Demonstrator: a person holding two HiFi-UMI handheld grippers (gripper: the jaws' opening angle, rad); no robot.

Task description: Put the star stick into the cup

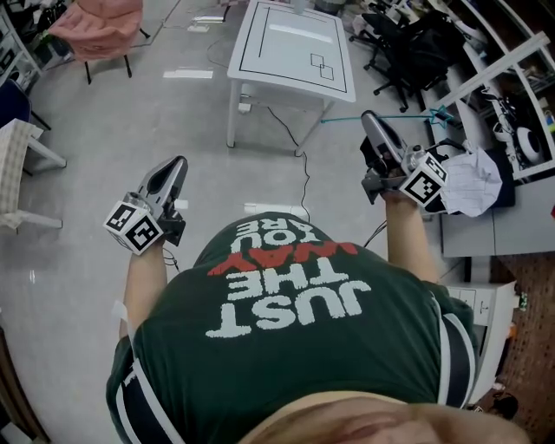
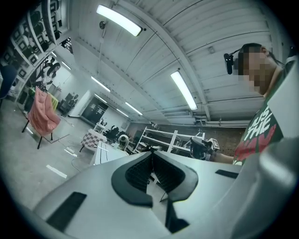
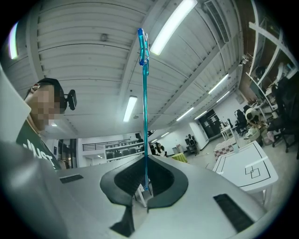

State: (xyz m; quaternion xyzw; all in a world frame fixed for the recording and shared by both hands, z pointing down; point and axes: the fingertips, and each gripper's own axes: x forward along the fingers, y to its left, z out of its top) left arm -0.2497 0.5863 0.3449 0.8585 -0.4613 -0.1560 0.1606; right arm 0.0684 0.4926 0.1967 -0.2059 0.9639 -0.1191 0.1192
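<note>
My right gripper [image 1: 368, 117] is shut on the thin teal star stick [image 1: 408, 115], which lies crosswise at its tips with the star end [image 1: 440, 113] pointing right. In the right gripper view the star stick [image 3: 144, 107] rises straight up from between the closed pads of the right gripper [image 3: 145, 161] to its star end [image 3: 141, 44]. My left gripper [image 1: 179, 162] is held out at the left, and the left gripper [image 2: 152, 154] has its pads together with nothing between them. No cup shows in any view.
A white table [image 1: 290, 52] with black lines stands ahead on the grey floor. A cable [image 1: 303, 173] trails from it. Black office chairs [image 1: 408, 43] and shelving [image 1: 512, 87] are at the right, a pink chair [image 1: 100, 26] at the far left.
</note>
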